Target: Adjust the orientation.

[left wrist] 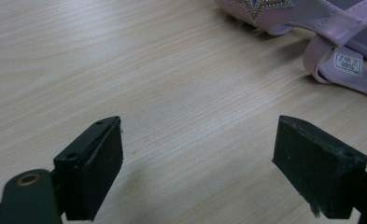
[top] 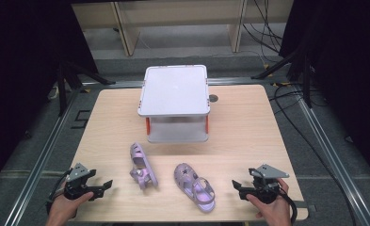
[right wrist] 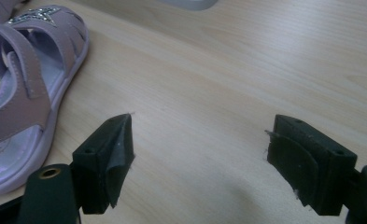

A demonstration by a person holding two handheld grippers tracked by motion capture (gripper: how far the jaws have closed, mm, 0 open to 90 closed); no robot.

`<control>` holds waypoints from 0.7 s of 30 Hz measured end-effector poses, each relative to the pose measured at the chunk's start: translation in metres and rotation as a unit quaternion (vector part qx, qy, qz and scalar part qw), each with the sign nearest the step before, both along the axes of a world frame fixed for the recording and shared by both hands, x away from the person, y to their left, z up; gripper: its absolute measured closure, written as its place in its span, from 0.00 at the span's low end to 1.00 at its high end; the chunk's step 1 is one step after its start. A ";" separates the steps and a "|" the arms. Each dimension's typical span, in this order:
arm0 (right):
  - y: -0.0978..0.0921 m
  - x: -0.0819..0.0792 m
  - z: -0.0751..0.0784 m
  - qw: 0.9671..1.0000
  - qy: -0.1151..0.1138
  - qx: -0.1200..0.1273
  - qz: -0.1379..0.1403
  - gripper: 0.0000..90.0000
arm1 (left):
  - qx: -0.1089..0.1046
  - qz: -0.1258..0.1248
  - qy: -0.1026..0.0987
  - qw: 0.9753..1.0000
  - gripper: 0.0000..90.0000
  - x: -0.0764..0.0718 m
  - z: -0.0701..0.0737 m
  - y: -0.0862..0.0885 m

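Two small lilac sandals lie on the wooden table (top: 248, 122). The left sandal (top: 142, 165) lies tipped on its side; its straps and a white label (left wrist: 348, 64) appear at the top right of the left gripper view. The right sandal (top: 195, 186) rests sole down, and its star-trimmed strap (right wrist: 31, 56) is at the left of the right gripper view. My left gripper (top: 108, 187) hovers open near the front left edge, left of the tipped sandal. My right gripper (top: 237, 188) is open at the front right, just right of the other sandal. Both hold nothing.
A white two-tier rack with orange posts (top: 175, 101) stands at the back middle of the table. A dark round grommet (top: 213, 98) sits to its right. Black cables (top: 291, 94) run on the floor past the table's right edge.
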State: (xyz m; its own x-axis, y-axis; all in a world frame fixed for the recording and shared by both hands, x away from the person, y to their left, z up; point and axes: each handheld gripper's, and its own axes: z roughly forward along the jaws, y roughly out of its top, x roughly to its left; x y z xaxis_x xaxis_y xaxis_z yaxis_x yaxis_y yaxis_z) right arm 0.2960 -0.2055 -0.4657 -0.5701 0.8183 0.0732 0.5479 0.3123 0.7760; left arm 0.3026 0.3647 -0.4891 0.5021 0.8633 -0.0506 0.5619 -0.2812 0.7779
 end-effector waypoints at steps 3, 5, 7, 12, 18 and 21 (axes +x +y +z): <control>0.003 -0.001 0.002 1.000 -0.005 0.010 0.011 0.28 | -0.001 0.000 -0.001 1.000 0.17 0.000 0.000 0.000; 0.005 -0.001 0.005 1.000 -0.014 0.007 0.021 0.31 | -0.001 0.002 0.001 1.000 0.17 0.000 0.000 0.000; 0.008 -0.002 0.007 0.999 -0.017 0.015 0.033 0.32 | 0.000 0.002 0.002 1.000 0.17 0.000 0.000 0.000; 0.016 -0.003 0.011 0.998 -0.020 0.024 0.059 0.36 | 0.009 -0.002 0.000 1.000 0.17 0.001 0.000 0.002; 0.031 -0.003 0.018 0.996 -0.036 0.030 0.079 0.37 | 0.014 -0.008 -0.004 1.000 0.17 0.002 0.000 0.003; 0.038 -0.002 0.022 0.994 -0.052 0.025 0.094 0.40 | 0.010 -0.005 -0.003 1.000 0.17 0.001 0.000 0.002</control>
State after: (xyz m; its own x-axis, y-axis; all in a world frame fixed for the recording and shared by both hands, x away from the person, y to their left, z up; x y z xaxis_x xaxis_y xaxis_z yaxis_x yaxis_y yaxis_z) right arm 0.2939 -0.1673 -0.4437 -0.7197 0.6929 0.0437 0.3998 0.3622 0.8420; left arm 0.3040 0.3666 -0.4890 0.5105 0.8593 -0.0311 0.5549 -0.3016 0.7754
